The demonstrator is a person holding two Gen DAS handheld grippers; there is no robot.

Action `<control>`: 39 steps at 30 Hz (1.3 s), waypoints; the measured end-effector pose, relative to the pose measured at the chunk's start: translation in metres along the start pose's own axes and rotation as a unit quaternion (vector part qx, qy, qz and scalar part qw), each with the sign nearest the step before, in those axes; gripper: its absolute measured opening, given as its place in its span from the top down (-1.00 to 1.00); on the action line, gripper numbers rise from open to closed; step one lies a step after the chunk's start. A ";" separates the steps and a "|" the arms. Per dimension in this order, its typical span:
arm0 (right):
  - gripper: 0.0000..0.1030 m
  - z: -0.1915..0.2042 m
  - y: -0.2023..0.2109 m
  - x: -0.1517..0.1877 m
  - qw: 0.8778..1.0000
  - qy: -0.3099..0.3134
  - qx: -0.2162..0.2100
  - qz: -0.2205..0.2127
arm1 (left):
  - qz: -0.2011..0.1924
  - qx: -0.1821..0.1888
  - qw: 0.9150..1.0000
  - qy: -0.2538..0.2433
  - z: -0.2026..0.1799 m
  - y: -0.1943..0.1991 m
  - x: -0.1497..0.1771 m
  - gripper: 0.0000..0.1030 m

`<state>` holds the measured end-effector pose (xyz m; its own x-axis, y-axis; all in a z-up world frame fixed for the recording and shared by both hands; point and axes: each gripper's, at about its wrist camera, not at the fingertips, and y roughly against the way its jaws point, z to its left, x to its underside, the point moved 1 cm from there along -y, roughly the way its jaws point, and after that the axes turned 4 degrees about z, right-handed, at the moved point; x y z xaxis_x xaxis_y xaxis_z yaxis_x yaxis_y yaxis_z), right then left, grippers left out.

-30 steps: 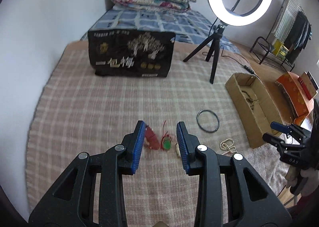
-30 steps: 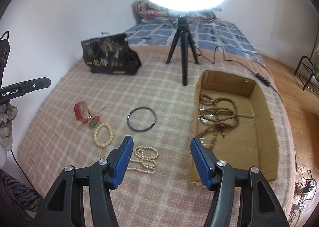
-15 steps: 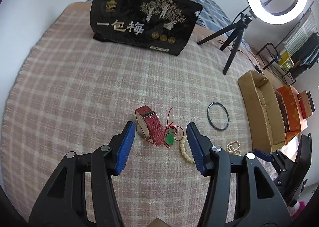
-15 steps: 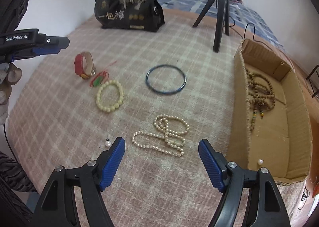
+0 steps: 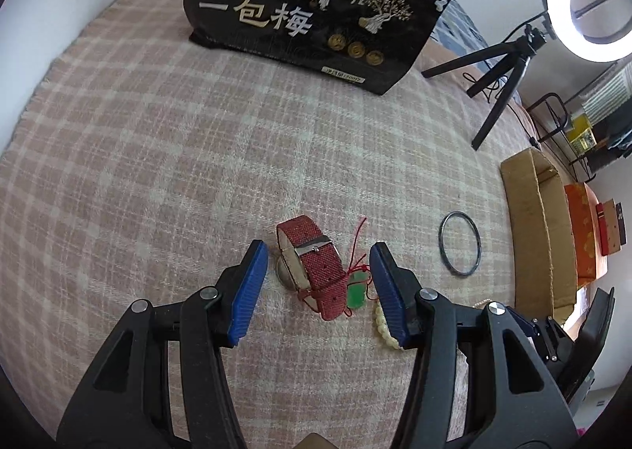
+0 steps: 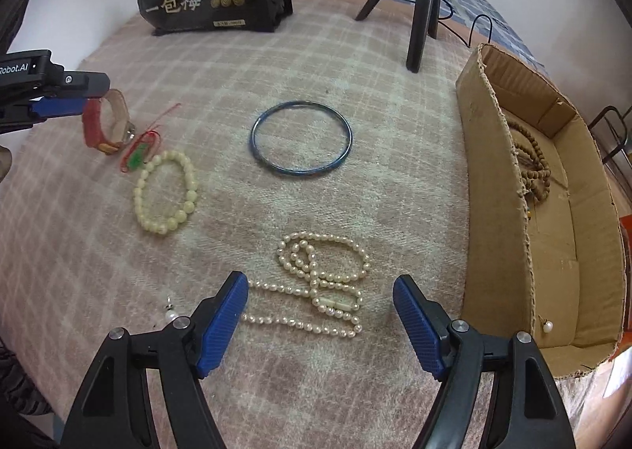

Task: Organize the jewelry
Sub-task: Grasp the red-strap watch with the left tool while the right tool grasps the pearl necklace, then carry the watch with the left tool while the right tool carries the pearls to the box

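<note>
Red watch (image 5: 312,267) now sits between left hand-held gripper (image 5: 316,291) pads.

My blue-padded left gripper (image 5: 318,287) frames a red woven watch (image 5: 312,265) and green pendant (image 5: 357,295) on pink-and-cream plaid blanket (image 5: 158,153); cream beads (image 6: 166,192), seemingly dark-blue bangle (image 6: 302,143) nearby.

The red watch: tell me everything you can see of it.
The red watch has a woven-looking red fabric strap, pale on the inside, with a silver buckle and a round metal case. The strap is fastened into a loop, and the watch lies on its side on the plaid blanket. It sits between the open fingers of the left gripper, neither visibly touching it. A red cord with a green pendant lies against it.
</note>
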<state>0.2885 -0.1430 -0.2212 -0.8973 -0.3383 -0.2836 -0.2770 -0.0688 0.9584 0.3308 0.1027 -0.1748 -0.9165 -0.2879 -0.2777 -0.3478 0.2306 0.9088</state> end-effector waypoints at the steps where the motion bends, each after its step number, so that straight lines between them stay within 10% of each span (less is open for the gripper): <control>1: -0.52 -0.001 -0.002 -0.001 1.000 -0.005 -0.001 0.003 | 0.001 0.000 1.000 0.000 -0.001 -0.001 0.000 -0.07; 11: -0.48 -0.007 -0.009 0.000 0.999 -0.031 -0.022 0.015 | 0.014 -0.026 0.999 -0.015 0.001 -0.015 0.004 -0.06; 20: 0.45 -0.005 -0.004 0.002 0.999 -0.002 -0.038 -0.001 | 0.001 -0.051 0.998 -0.041 -0.004 -0.013 0.003 0.58; 27: 0.91 -0.014 0.000 0.000 0.998 -0.016 -0.057 -0.008 | -0.010 -0.050 0.998 -0.043 0.000 -0.009 0.004 0.60; 39: 0.92 -0.016 0.033 -0.011 0.995 -0.019 -0.081 -0.054 | -0.046 -0.041 0.998 -0.027 0.006 0.021 0.000 0.61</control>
<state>0.2950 -0.1559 -0.1861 -0.8788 -0.2844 -0.3833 -0.3162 -0.2547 0.9139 0.3220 0.1126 -0.1573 -0.8911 -0.2544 -0.3759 -0.4163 0.1282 0.9001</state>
